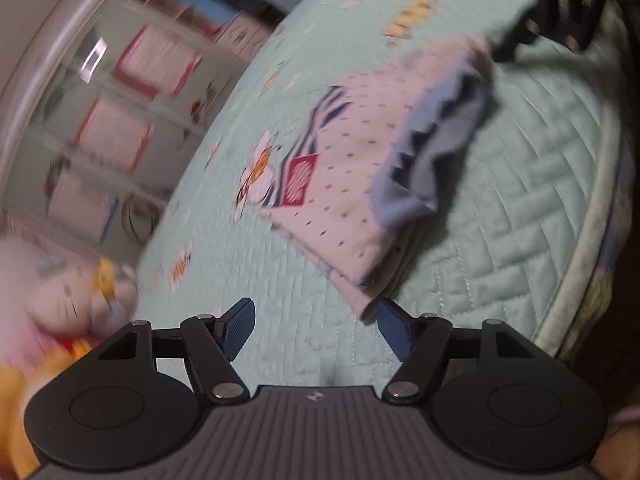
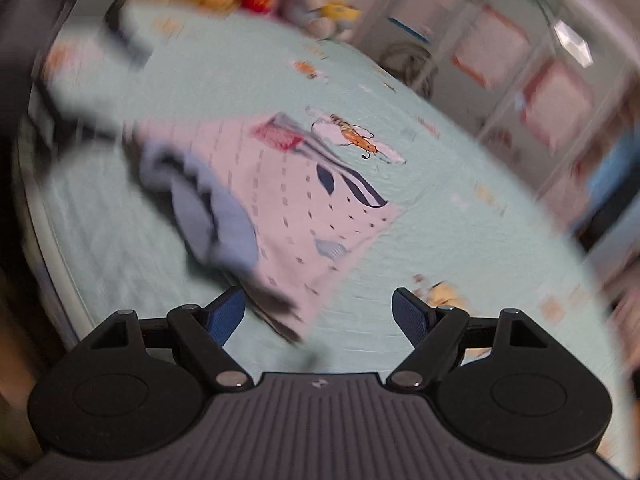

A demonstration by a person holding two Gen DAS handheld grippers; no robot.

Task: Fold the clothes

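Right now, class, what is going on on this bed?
A person holds two grippers over a mint-green quilted bedspread. A pale pink dotted garment, partly folded, with a blue garment bunched on it, lies there. The left gripper and the right gripper both hover with jaws open, holding nothing.

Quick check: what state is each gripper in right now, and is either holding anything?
Left gripper: open, holding nothing; the folded garment lies just ahead.
Right gripper: open, holding nothing.
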